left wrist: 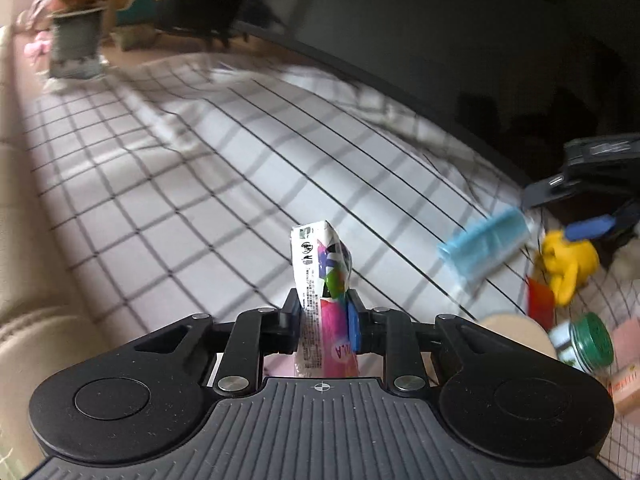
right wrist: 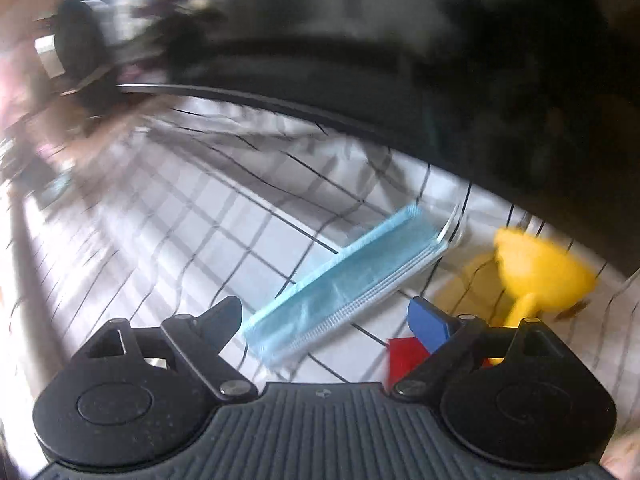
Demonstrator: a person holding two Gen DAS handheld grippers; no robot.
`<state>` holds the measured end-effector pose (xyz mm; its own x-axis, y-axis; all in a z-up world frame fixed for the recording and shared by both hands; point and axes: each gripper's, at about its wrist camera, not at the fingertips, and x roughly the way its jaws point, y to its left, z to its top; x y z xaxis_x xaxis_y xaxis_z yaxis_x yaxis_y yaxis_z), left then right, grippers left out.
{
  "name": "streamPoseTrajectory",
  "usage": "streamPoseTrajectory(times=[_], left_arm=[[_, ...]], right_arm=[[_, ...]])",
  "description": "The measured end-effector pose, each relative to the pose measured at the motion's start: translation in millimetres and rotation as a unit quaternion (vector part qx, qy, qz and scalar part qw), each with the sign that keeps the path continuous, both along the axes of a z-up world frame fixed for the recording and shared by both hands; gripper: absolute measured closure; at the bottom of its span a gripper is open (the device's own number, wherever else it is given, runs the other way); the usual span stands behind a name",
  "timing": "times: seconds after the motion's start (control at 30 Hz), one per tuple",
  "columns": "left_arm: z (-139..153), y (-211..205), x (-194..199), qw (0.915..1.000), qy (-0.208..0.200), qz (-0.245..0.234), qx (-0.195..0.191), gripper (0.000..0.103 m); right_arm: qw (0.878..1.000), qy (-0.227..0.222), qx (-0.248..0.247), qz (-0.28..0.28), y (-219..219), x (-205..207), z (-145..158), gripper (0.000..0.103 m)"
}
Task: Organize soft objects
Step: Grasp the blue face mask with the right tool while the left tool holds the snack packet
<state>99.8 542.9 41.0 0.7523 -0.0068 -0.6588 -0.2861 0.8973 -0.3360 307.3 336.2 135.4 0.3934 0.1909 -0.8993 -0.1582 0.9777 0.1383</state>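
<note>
- Nearest the left wrist camera, the left gripper (left wrist: 325,312) pinches a small tissue packet (left wrist: 322,276) that stands upright between its pads, lifted above the checked cloth (left wrist: 200,184).
- Print on the packet is mostly too small to read; pink letters near its lower end look like "LA".
- Left of the packet and beyond it the cloth lies bare, up to a potted plant (left wrist: 76,36) at its far left corner; a dark curved edge bounds the cloth's far side.
- Right of the packet lies a folded blue face mask (left wrist: 486,248), then a yellow soft toy (left wrist: 568,260) with a red tag (left wrist: 540,300), and a green-lidded jar (left wrist: 588,340) nearer the camera.
- Over the mask (right wrist: 340,284), the right gripper (right wrist: 332,312) is spread wide, its fingers either side of the mask's near end and gripping nothing; the toy (right wrist: 540,264) sits just right of it.
</note>
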Motion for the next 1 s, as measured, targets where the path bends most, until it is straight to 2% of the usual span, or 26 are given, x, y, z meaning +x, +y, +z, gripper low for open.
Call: streamPoseTrajectory(times=[0.1, 0.17, 0.27, 0.37, 0.43, 0.53, 0.7, 0.83, 0.97, 1.0], left_arm=[[-9.5, 19.5, -6.9, 0.9976, -0.016, 0.015, -0.065, 0.077], [-13.4, 24.9, -8.8, 0.996, -0.018, 0.029, -0.082, 0.077], [-15.8, 25.8, -8.1, 0.9959, -0.015, 0.033, -0.083, 0.077], [-16.9, 21.0, -2.7, 0.9971, 0.002, 0.028, -0.07, 0.077], [-18.0, 19.3, 2.0, 0.9975, 0.015, 0.021, -0.065, 0.077], [-18.2, 16.1, 2.9, 0.9981, 0.022, 0.017, -0.055, 0.077], [-18.8, 14.3, 3.4, 0.9984, 0.026, 0.016, -0.047, 0.077], [-19.5, 14.1, 3.7, 0.9984, 0.029, 0.019, -0.045, 0.076], [-19.5, 14.1, 6.2, 0.9985, 0.032, 0.018, -0.04, 0.076], [-19.6, 14.1, 6.5, 0.9985, 0.033, 0.019, -0.04, 0.075]], right_arm=[[0.998, 0.007, -0.034, -0.045, 10.6, 19.8, -29.2, 0.013], [0.997, -0.006, -0.06, -0.039, 16.4, 24.8, -42.0, 0.013], [0.996, -0.026, -0.081, -0.022, 21.1, 23.6, -51.9, 0.015], [0.992, -0.069, -0.1, 0.033, 32.2, 10.0, -50.8, 0.034], [0.984, -0.091, -0.126, 0.086, 44.6, -2.3, -48.9, 0.046], [0.978, -0.08, -0.117, 0.15, 54.6, -13.8, -47.6, 0.055], [0.974, -0.074, -0.123, 0.175, 56.9, -16.1, -47.1, 0.054], [0.972, -0.069, -0.134, 0.18, 52.2, -18.1, -45.5, 0.043], [0.969, -0.069, -0.135, 0.196, 51.2, -21.5, -45.2, 0.043], [0.968, -0.069, -0.137, 0.2, 51.1, -22.5, -45.8, 0.046]])
